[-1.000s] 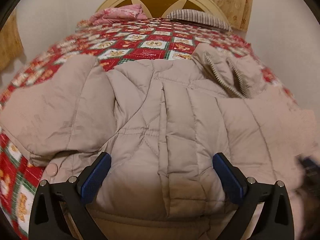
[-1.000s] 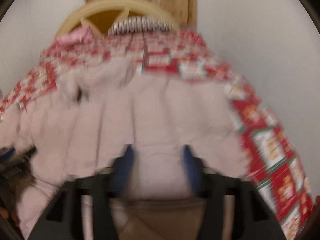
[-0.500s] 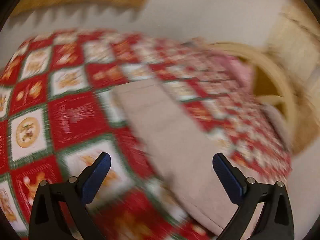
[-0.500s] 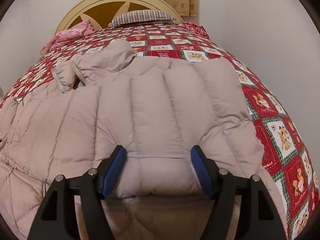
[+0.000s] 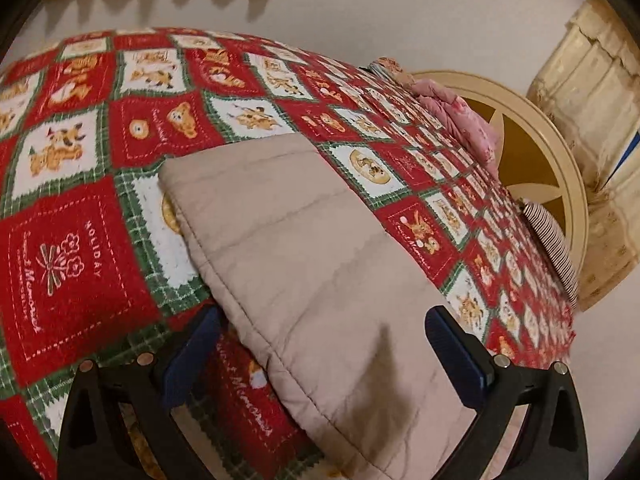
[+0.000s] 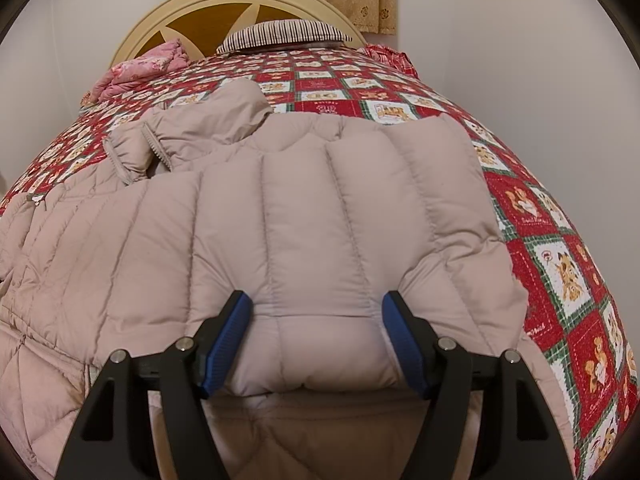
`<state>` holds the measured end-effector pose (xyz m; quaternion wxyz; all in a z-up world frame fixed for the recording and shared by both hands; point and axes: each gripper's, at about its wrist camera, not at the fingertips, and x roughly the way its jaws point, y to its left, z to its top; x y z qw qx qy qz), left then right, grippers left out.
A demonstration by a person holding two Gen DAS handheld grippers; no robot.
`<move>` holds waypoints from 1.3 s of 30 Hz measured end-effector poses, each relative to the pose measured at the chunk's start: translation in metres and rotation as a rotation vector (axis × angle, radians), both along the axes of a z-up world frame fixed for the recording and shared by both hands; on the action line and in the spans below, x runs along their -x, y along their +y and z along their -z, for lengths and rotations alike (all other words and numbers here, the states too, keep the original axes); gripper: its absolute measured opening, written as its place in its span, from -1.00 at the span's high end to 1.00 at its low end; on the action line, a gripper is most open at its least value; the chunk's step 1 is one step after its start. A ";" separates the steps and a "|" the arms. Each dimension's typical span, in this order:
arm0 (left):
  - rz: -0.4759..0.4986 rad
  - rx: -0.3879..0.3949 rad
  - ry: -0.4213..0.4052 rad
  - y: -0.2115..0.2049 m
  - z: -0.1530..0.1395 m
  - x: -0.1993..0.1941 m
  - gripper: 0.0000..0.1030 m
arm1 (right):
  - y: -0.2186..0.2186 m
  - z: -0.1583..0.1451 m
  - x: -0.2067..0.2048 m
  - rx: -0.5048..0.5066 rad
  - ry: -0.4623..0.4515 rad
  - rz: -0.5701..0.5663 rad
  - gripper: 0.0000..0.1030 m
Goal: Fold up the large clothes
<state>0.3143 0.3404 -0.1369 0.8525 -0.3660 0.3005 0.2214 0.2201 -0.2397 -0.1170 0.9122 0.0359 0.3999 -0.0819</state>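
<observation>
Our left gripper (image 5: 320, 360) had swung over to the sleeve (image 5: 304, 260), open. Our right gripper (image 6: 316, 340) squeezed the coat (image 6: 280, 220) on the bed (image 6: 560, 280); puffy cloth might slip.

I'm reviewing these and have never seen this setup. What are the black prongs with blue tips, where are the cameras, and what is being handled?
There is no robot: a person holds a two-finger gripper in each hand, and a fisheye camera on each looks along its fingers. The prongs are those fingers, with blue pads. Both views show a bed with a red holiday quilt and a beige down coat spread on it. The left gripper is open, with the coat's sleeve lying untouched between its fingers. The right gripper appears to pinch a puffy fold of the coat.
</observation>
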 end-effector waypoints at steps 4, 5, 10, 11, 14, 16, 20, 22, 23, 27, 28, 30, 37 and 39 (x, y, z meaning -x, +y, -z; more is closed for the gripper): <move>0.010 -0.101 0.058 -0.002 0.005 -0.004 0.43 | -0.001 0.000 0.000 -0.004 -0.001 0.000 -0.41; 0.032 -0.081 0.041 0.000 0.006 -0.005 0.64 | -0.001 0.000 0.000 -0.005 -0.003 0.000 -0.41; 0.137 -0.104 -0.073 -0.014 -0.024 -0.001 0.89 | -0.001 0.000 0.000 -0.008 -0.006 0.002 -0.41; 0.160 -0.133 -0.101 -0.024 -0.035 0.000 0.89 | -0.001 0.000 0.000 -0.010 -0.007 0.002 -0.41; 0.278 -0.218 -0.212 -0.070 -0.080 0.003 0.89 | -0.002 0.000 0.000 -0.018 -0.011 0.003 -0.41; 0.374 -0.264 -0.291 -0.107 -0.107 0.007 0.89 | -0.002 0.000 0.001 -0.024 -0.014 0.003 -0.41; 0.611 -0.382 -0.430 -0.200 -0.156 0.023 0.89 | -0.004 0.000 0.001 -0.037 -0.019 0.003 -0.41; 0.754 -0.455 -0.482 -0.256 -0.171 0.037 0.89 | -0.005 0.000 0.001 -0.046 -0.023 0.003 -0.41; 0.812 -0.462 -0.496 -0.278 -0.173 0.041 0.88 | -0.005 0.000 0.001 -0.051 -0.025 0.003 -0.41; 1.035 -0.467 -0.486 -0.368 -0.154 0.053 0.88 | -0.009 0.000 0.002 -0.079 -0.035 0.002 -0.41; 1.069 -0.483 -0.462 -0.389 -0.142 0.053 0.88 | -0.010 0.000 0.003 -0.086 -0.038 0.002 -0.41; 1.126 -0.488 -0.400 -0.420 -0.114 0.051 0.88 | -0.012 0.000 0.004 -0.104 -0.044 0.002 -0.41; 1.248 -0.578 -0.023 -0.480 -0.033 0.039 0.83 | -0.019 0.000 0.006 -0.158 -0.063 0.002 -0.43; 1.264 -0.622 -0.019 -0.481 -0.037 0.045 0.78 | -0.020 0.000 0.006 -0.172 -0.067 0.001 -0.43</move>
